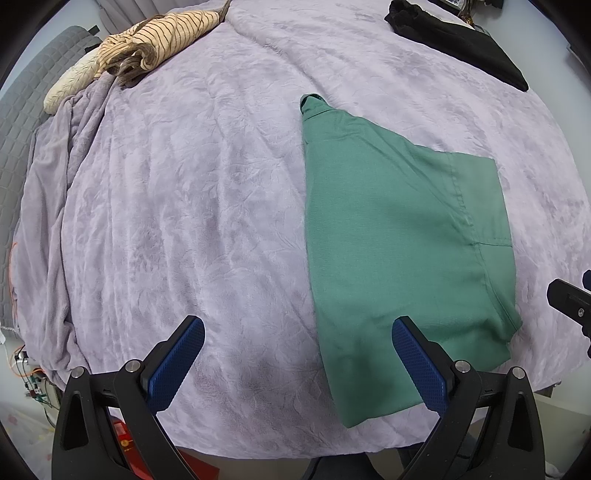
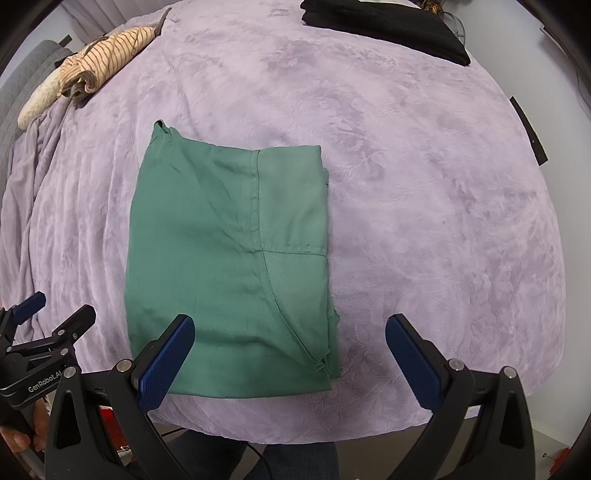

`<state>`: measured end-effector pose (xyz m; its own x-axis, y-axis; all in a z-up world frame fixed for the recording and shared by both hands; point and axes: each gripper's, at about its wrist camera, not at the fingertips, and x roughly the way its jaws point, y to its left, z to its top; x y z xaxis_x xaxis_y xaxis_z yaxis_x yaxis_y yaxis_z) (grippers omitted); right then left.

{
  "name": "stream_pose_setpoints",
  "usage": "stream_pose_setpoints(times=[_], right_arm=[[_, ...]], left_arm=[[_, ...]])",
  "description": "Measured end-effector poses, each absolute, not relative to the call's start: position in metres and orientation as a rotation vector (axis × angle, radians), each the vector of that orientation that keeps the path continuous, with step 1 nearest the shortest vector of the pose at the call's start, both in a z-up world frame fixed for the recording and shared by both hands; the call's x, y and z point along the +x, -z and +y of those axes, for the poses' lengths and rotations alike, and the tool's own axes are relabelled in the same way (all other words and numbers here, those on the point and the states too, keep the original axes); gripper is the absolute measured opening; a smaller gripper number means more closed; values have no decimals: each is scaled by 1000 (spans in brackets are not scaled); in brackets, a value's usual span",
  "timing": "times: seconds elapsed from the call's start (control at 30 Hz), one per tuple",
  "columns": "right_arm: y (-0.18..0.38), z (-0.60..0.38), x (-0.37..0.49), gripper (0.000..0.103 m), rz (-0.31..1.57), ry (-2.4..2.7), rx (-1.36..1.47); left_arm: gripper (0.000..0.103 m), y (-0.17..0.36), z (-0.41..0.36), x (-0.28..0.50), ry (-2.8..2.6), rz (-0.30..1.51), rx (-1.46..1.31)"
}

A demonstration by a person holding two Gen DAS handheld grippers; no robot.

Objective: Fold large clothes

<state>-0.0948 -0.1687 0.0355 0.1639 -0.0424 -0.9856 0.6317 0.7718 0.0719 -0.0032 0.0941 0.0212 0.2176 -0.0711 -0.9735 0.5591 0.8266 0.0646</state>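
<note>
A green garment [image 1: 395, 236] [image 2: 229, 258] lies flat on the lilac blanket, folded into a long rectangle with its collar end far from me and a sleeve folded across its right part. My left gripper [image 1: 297, 341] hangs open above the near edge of the bed, its right finger over the garment's near left corner, holding nothing. My right gripper [image 2: 290, 338] is open too, spanning the garment's near right corner with nothing between its pads. The left gripper [image 2: 40, 325] also shows at the left edge of the right wrist view.
The lilac blanket [image 1: 184, 221] [image 2: 424, 221] covers the bed. A striped beige garment [image 1: 155, 40] [image 2: 107, 51] lies bunched at the far left. A folded black garment [image 1: 461, 40] [image 2: 384, 26] sits at the far right. A grey quilted headboard [image 1: 22, 110] stands at the left.
</note>
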Motion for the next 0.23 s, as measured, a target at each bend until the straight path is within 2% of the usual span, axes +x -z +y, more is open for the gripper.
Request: stream_pose_setpoints(times=[0.23], right_arm=[[-35, -168, -95, 103, 1331, 516, 540]], left_arm=[[102, -22, 93, -3, 466, 1287, 452]])
